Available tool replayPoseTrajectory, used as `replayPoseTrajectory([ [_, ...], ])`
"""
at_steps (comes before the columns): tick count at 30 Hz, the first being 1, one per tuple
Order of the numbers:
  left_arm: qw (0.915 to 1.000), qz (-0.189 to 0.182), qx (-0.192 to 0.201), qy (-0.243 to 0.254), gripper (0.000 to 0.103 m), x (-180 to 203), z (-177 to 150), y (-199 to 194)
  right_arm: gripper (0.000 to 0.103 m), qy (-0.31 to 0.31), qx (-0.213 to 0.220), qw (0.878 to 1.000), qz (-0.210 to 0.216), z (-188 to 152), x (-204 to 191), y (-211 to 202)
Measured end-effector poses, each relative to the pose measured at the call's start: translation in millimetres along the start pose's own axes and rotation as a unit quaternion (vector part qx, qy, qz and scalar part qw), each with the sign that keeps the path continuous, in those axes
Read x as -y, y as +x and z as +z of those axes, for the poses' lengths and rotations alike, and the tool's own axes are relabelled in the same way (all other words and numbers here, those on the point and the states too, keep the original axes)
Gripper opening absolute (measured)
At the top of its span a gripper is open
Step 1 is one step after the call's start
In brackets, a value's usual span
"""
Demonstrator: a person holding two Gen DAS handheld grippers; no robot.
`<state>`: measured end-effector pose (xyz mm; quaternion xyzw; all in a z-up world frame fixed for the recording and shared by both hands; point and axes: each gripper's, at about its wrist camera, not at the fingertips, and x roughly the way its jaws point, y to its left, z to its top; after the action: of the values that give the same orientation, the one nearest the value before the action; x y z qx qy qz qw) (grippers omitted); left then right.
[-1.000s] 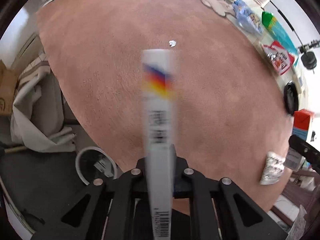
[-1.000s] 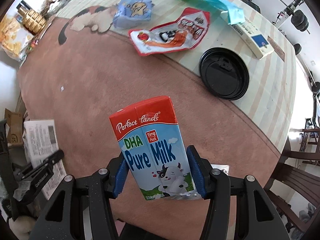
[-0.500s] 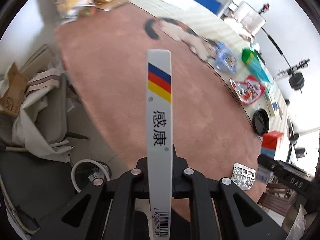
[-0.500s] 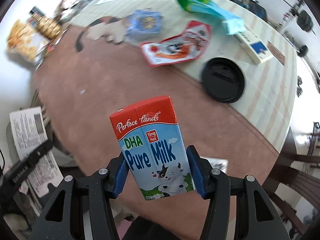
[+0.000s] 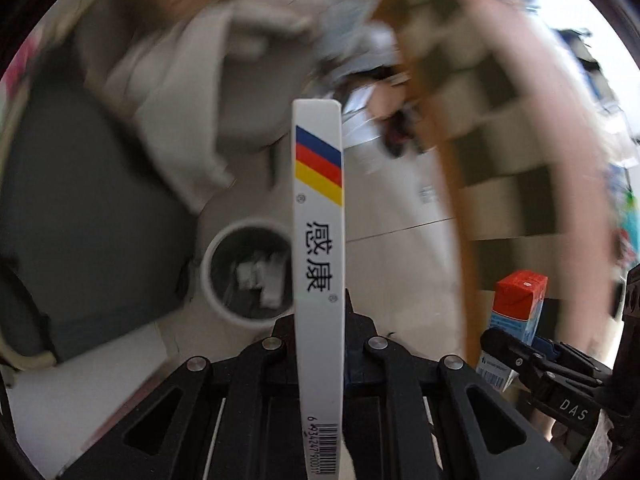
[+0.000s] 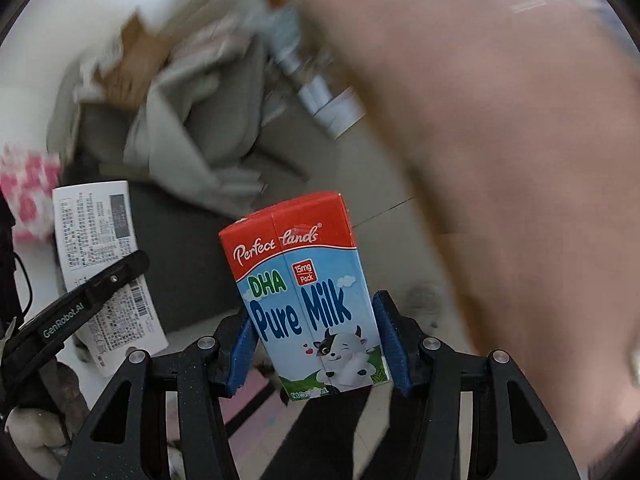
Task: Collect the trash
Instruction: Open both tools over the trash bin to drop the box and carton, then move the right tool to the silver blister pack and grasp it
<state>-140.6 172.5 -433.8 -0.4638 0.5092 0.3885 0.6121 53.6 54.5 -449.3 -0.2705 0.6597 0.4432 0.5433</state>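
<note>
Both pieces in hand, bin in sight below

Your left tool (image 5: 320, 344) is clamped on the flat white box (image 5: 319, 216), just above the white-rimmed bin (image 5: 224, 308) on the floor; your right tool (image 6: 316, 344) grips the milk carton (image 6: 308, 296). Neither is dropped yet. The desk (image 5: 532, 148) edge is close on your right; the floor around the bin looks open.

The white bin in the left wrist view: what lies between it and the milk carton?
In the left wrist view, the flat white box in the left gripper stands between the white bin and the milk carton.
</note>
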Motion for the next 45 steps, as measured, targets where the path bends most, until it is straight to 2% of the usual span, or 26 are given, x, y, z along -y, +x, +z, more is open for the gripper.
replayPoseTrajectory([
  [1, 0.9997, 0.005, -0.015, -0.017, 0.009, -27.8, 0.4, 33.8, 0.058, -0.006, -0.011, 1.000, -0.001, 1.8, -7.1, 27.4],
  [4, 0.9976, -0.003, -0.051, -0.046, 0.009, -73.4, 2.0, 104.6, 0.058, -0.017, -0.051, 0.999, 0.002, 8.3, -23.1, 125.3],
  [5, 0.9962, -0.015, -0.061, -0.060, 0.009, -89.4, 2.2, 130.6, 0.058, -0.018, -0.065, 0.998, 0.008, 11.5, -26.0, 163.6],
  [8, 0.9908, -0.045, -0.087, -0.094, 0.009, -126.7, 4.2, 203.7, 0.058, -0.014, -0.094, 0.995, 0.023, 19.2, -26.8, 244.0],
  [9, 0.9896, -0.050, -0.091, -0.100, 0.010, -132.7, 5.2, 216.4, 0.058, -0.014, -0.105, 0.994, 0.030, 21.5, -25.8, 273.4],
  [11, 0.9889, -0.048, -0.095, -0.103, 0.025, -146.8, 7.8, 250.6, 0.059, -0.011, -0.116, 0.993, 0.037, 25.1, -21.8, 319.6],
  [13, 0.9882, -0.049, -0.091, -0.113, 0.082, -157.6, 9.3, 270.0, 0.059, -0.013, -0.133, 0.990, 0.045, 25.3, -17.6, 352.0],
  [14, 0.9883, -0.048, -0.088, -0.115, 0.092, -163.4, 8.4, 276.1, 0.061, -0.013, -0.138, 0.989, 0.048, 25.6, -17.1, 365.4],
  [16, 0.9887, -0.037, -0.086, -0.117, 0.095, -171.9, 4.5, 282.3, 0.083, -0.014, -0.146, 0.988, 0.057, 26.6, -15.1, 389.2],
  [18, 0.9899, -0.009, -0.084, -0.114, 0.095, -176.7, 0.6, 286.0, 0.096, -0.026, -0.143, 0.988, 0.045, 24.6, -16.6, 401.0],
  [19, 0.9907, 0.011, -0.082, -0.109, 0.095, -178.4, -2.9, 284.1, 0.100, -0.033, -0.139, 0.989, 0.032, 24.5, -18.1, 401.1],
  [24, 0.9910, 0.084, -0.070, -0.077, 0.095, -164.5, -16.8, 256.4, 0.100, -0.085, -0.107, 0.989, -0.063, 22.5, -29.6, 379.9],
  [29, 0.9899, 0.115, -0.058, -0.059, 0.095, -151.5, -34.0, 203.1, 0.100, -0.123, -0.086, 0.981, -0.119, 15.9, -49.9, 331.2],
  [37, 0.9917, 0.116, -0.021, -0.052, 0.095, -119.2, -47.1, 80.4, 0.100, -0.132, -0.057, 0.980, -0.136, 1.6, -82.2, 205.6],
  [45, 0.9918, 0.121, 0.018, -0.037, 0.095, -82.7, -64.6, -43.0, 0.100, -0.127, -0.020, 0.987, -0.100, -21.7, -109.6, 61.4],
])
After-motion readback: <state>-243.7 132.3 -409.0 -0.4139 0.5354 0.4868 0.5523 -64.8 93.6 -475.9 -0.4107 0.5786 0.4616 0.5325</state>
